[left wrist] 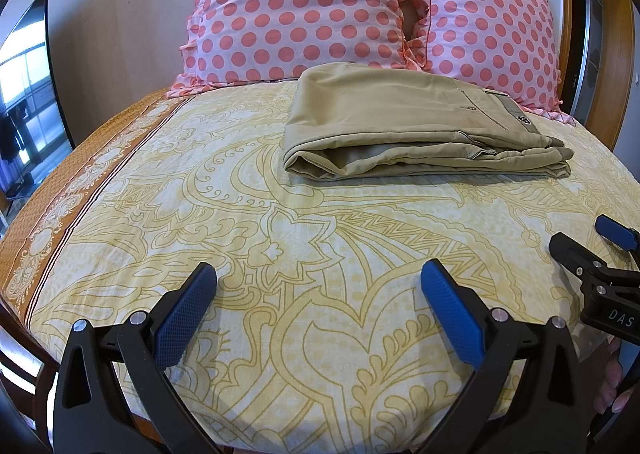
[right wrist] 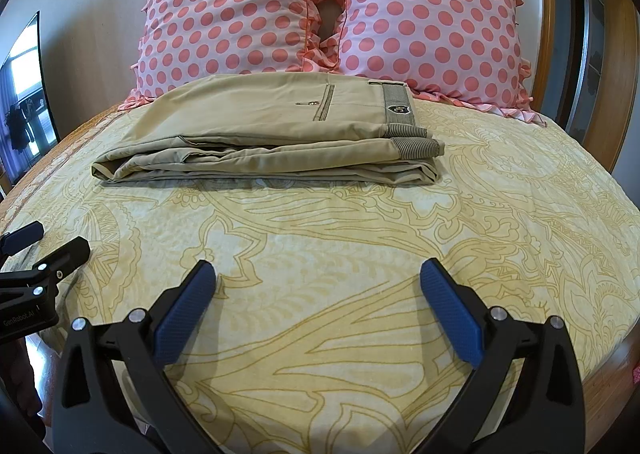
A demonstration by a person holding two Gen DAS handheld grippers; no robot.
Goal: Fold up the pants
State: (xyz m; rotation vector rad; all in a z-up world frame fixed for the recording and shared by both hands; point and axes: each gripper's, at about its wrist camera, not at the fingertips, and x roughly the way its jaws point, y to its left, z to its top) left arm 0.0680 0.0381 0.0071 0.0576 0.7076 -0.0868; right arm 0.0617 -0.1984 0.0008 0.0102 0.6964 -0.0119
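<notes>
Yellow bedsheet carries folded pants at 12 o'clock, before two pillows. Left gripper and right gripper gape wide, holding nothing.

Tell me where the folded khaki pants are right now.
The folded khaki pants lie on the yellow patterned bedsheet, upper centre of the right wrist view, just before the two pink polka-dot pillows, far from both open grippers.
</notes>
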